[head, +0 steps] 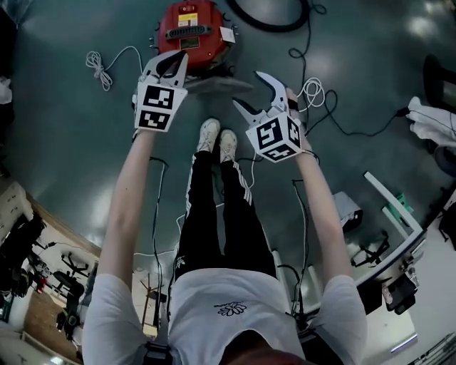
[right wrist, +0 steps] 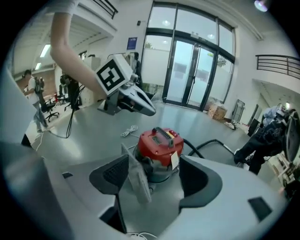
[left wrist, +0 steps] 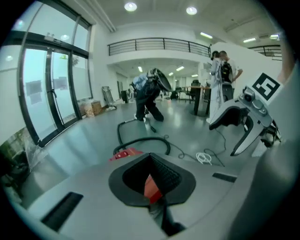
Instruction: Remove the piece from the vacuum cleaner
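I hold the left gripper (head: 179,63) clenched empty and the right gripper (head: 249,90) released, both near the vacuum cleaner (head: 189,26).

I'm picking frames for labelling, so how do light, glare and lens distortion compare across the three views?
Head view: dim overall, with pale glare patches on the floor; the vacuum is readable. Left gripper view: strong fisheye with black corners, ceiling lights flare, far people soft. Right gripper view: same fisheye bending, bright glass doors, vacuum fairly sharp.
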Demonstrator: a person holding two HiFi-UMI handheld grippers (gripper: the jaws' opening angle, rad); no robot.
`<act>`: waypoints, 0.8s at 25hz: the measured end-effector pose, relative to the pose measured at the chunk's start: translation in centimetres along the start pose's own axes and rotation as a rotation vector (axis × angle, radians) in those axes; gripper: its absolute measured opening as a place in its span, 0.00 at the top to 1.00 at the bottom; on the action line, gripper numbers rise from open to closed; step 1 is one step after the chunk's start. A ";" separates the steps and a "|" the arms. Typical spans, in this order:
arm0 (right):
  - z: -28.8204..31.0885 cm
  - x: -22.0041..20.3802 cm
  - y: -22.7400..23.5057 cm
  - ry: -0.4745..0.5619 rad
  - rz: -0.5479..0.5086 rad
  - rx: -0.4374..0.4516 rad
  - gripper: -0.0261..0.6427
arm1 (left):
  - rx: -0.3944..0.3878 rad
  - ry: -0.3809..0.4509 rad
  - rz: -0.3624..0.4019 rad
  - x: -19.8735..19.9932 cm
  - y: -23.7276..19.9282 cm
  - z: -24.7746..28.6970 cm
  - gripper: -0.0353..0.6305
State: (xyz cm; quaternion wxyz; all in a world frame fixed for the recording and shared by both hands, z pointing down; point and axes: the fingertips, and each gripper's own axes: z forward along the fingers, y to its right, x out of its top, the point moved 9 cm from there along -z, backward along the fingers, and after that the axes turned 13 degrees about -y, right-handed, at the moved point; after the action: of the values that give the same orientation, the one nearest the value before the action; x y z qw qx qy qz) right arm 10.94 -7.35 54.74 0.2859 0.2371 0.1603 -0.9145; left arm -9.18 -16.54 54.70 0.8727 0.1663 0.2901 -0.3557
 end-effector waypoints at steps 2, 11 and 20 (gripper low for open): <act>3.4 -1.3 -0.6 -0.051 -0.016 0.040 0.47 | -0.023 -0.108 0.077 -1.5 -0.2 3.9 0.94; 14.7 -3.7 -2.7 -0.318 -0.144 0.195 0.47 | -0.125 -0.440 0.474 -3.9 -0.5 13.1 0.94; 18.9 -5.7 -3.1 -0.566 -0.229 0.227 0.74 | -0.204 -0.556 0.638 -3.4 -0.2 14.4 0.94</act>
State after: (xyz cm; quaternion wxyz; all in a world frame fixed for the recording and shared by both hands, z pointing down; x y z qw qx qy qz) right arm 6.75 -10.41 74.04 0.1860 -0.0157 -0.0029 -0.9824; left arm -5.68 -22.03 67.99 0.9958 0.0584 0.0117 -0.0691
